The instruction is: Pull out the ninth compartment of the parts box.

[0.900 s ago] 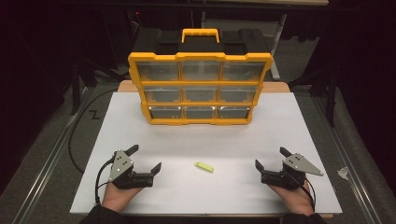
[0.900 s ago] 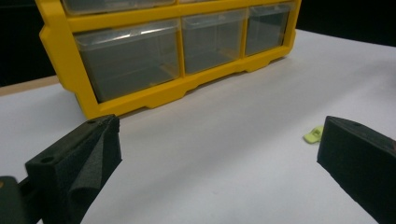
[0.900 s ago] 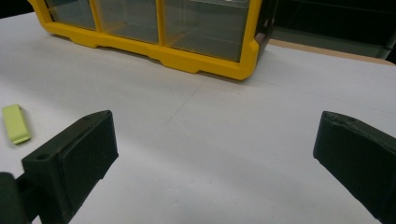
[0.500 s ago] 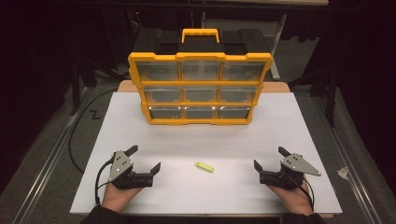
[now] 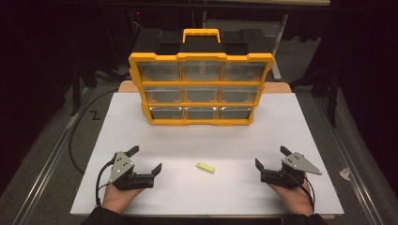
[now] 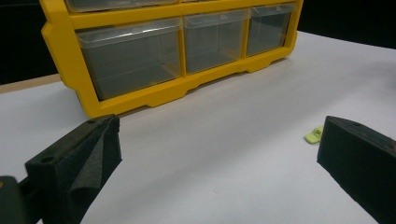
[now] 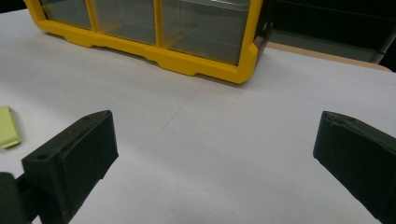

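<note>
A yellow and black drawer organizer [image 5: 201, 89] with clear drawers stands at the back of the white table [image 5: 291, 126]; its lower drawers show close up [image 6: 140, 56] [image 7: 187, 32]. A small yellow-green piece [image 5: 205, 167] lies flat on the table between my hands, also seen in both gripper views [image 6: 314, 135] [image 7: 8, 127]. My left gripper [image 5: 145, 158] rests near the front left, open, nothing between its jaws. My right gripper [image 5: 271, 157] rests at the front right, open and empty too. Both point toward the organizer.
A wooden edge [image 5: 126, 87] shows behind the white sheet beside the organizer. A black cable [image 5: 75, 140] runs off the table's left side. Dark floor and table legs surround the table.
</note>
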Available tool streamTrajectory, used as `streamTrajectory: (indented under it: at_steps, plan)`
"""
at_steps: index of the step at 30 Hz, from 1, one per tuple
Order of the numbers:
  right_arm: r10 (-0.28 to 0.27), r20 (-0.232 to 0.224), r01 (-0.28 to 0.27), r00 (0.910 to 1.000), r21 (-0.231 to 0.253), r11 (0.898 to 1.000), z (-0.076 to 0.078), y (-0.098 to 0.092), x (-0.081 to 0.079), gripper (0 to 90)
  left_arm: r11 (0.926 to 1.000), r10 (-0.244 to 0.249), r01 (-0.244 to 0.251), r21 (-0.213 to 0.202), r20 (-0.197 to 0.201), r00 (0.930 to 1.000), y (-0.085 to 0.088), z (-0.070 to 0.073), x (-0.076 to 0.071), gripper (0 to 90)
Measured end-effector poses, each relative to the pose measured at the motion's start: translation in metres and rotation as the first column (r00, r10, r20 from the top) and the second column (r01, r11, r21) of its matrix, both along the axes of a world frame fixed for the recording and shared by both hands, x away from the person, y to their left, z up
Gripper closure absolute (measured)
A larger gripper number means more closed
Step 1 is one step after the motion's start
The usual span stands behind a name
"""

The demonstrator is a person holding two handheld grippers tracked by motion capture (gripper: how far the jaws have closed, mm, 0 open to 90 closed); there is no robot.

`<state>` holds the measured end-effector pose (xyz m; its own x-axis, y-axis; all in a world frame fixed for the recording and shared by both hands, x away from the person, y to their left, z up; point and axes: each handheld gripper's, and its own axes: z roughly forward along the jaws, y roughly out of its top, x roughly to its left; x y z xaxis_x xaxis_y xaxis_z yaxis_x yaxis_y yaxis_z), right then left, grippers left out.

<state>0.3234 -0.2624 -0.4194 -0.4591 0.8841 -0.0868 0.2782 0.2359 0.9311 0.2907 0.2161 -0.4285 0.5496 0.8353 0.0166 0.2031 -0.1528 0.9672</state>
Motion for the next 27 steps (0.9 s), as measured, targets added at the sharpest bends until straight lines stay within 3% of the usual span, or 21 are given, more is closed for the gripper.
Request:
streamTrajectory:
  at_steps: [5, 16, 27]
  plan:
    - [-0.004, -0.016, 0.004, 0.9999, 0.002, 1.0, 0.0, 0.004, 0.008, 1.0, 1.0, -0.007, 0.006, -0.004, -0.019, 0.9998, -0.001, -0.001, 0.001, 0.2]
    - [-0.013, -0.024, 0.013, 0.9996, -0.004, 1.0, -0.002, 0.013, 0.026, 1.0, 0.9999, 0.008, -0.008, -0.011, -0.015, 0.9999, 0.001, 0.0, 0.001, 0.2]
    - [-0.058, -0.023, 0.057, 0.9981, -0.014, 0.998, -0.003, 0.019, 0.054, 1.1, 0.9999, 0.013, -0.013, -0.008, -0.002, 0.9999, 0.001, 0.0, 0.001, 0.2]
